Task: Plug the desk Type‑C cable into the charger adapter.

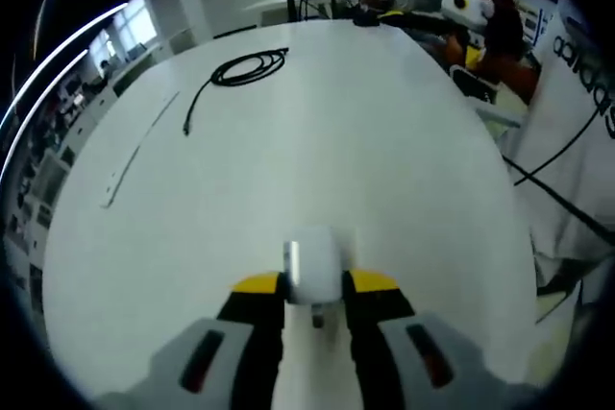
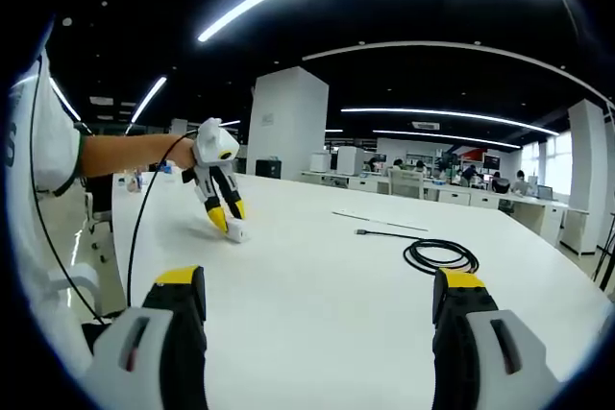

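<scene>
In the left gripper view, the left gripper (image 1: 315, 287) pinches the white adapter (image 1: 314, 271) between its yellow-tipped jaws, low over the white table (image 1: 384, 160). The adapter sits squarely between the two tips, its body rising beyond them. Well beyond the adapter, toward the table's far side and left of it, lies the black cable (image 1: 245, 71), mostly coiled, with one loose end trailing back toward the adapter. A thin dark line (image 1: 139, 153) lies on the table left of the cable.

In the right gripper view, the right gripper (image 2: 322, 300) is held above the table (image 2: 317, 276) with its jaws spread wide and nothing between them. The cable (image 2: 437, 254) lies coiled just beyond the right jaw, its plug end stretched out left of the coil. Well to the left of the cable, the left gripper (image 2: 231, 223) points down at the table, tips closed on the adapter (image 2: 236, 233), which rests at the surface. A person's forearm (image 2: 130, 154) reaches in from the left behind that gripper.
</scene>
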A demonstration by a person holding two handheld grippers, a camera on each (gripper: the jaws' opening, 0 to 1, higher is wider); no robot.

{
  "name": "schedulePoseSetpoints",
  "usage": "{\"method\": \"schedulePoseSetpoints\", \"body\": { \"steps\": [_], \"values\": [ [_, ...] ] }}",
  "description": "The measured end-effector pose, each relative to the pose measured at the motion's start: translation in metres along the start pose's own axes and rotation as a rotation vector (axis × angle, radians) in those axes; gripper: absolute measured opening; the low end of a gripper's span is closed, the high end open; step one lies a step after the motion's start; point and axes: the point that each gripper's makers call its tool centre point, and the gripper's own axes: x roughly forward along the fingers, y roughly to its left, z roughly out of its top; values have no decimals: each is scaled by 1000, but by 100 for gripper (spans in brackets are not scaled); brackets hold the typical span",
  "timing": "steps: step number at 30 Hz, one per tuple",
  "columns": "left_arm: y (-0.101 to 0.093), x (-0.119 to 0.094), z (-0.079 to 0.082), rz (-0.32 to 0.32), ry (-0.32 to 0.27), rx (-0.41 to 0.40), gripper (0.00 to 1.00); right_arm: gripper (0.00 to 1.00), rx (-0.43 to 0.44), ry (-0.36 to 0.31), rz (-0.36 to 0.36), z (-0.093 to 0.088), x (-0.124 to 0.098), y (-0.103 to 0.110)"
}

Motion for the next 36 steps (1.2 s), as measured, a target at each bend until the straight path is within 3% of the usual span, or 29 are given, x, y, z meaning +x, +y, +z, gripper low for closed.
{"method": "schedulePoseSetpoints", "body": {
  "steps": [36],
  "values": [
    [-29,-4,0,-63,-7,55,24,100,-6,5,6,-2,3,4]
  ]
}}
